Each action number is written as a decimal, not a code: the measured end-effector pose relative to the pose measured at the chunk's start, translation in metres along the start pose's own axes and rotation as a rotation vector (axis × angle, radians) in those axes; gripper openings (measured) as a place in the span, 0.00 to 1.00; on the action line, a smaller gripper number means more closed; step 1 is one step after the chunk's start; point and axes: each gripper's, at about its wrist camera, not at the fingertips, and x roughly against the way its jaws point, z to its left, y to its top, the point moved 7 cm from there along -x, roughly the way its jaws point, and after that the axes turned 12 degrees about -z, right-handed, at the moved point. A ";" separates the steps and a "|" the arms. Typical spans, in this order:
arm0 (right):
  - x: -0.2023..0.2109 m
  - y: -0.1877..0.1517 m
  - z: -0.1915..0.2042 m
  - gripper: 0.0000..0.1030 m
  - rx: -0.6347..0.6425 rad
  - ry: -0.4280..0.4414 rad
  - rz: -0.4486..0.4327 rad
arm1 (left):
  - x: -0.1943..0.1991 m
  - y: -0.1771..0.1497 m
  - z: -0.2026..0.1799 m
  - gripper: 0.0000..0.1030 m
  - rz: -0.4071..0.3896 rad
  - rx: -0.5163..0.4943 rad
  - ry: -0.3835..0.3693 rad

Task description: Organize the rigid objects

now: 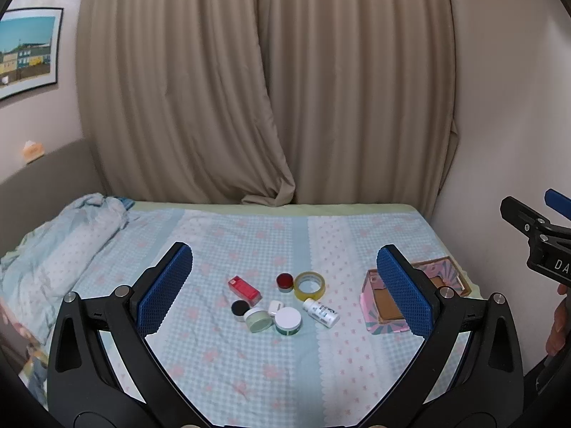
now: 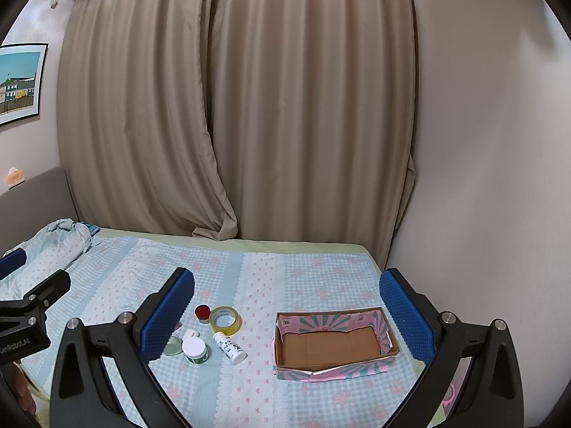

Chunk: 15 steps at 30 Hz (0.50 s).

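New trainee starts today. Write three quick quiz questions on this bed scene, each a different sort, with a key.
1. True or false: the cardboard box already holds one of the small items.
2. Multiple choice: which item lies on its side nearest the box? A) white bottle B) tape roll C) red box
3. Fill in: both the left tool and the right tool are ____ and hold nothing.

Key: 1 false, the box is empty; 2 A; 3 open.
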 end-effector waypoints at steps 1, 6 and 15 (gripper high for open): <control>0.000 0.000 0.001 1.00 0.000 0.001 -0.001 | 0.001 -0.001 -0.002 1.00 -0.003 -0.002 0.000; 0.001 -0.002 -0.003 1.00 -0.007 0.004 -0.008 | 0.007 -0.004 -0.007 0.99 -0.011 -0.003 0.005; 0.003 -0.005 -0.006 1.00 -0.022 0.014 -0.012 | 0.011 -0.002 -0.008 1.00 -0.010 0.005 0.012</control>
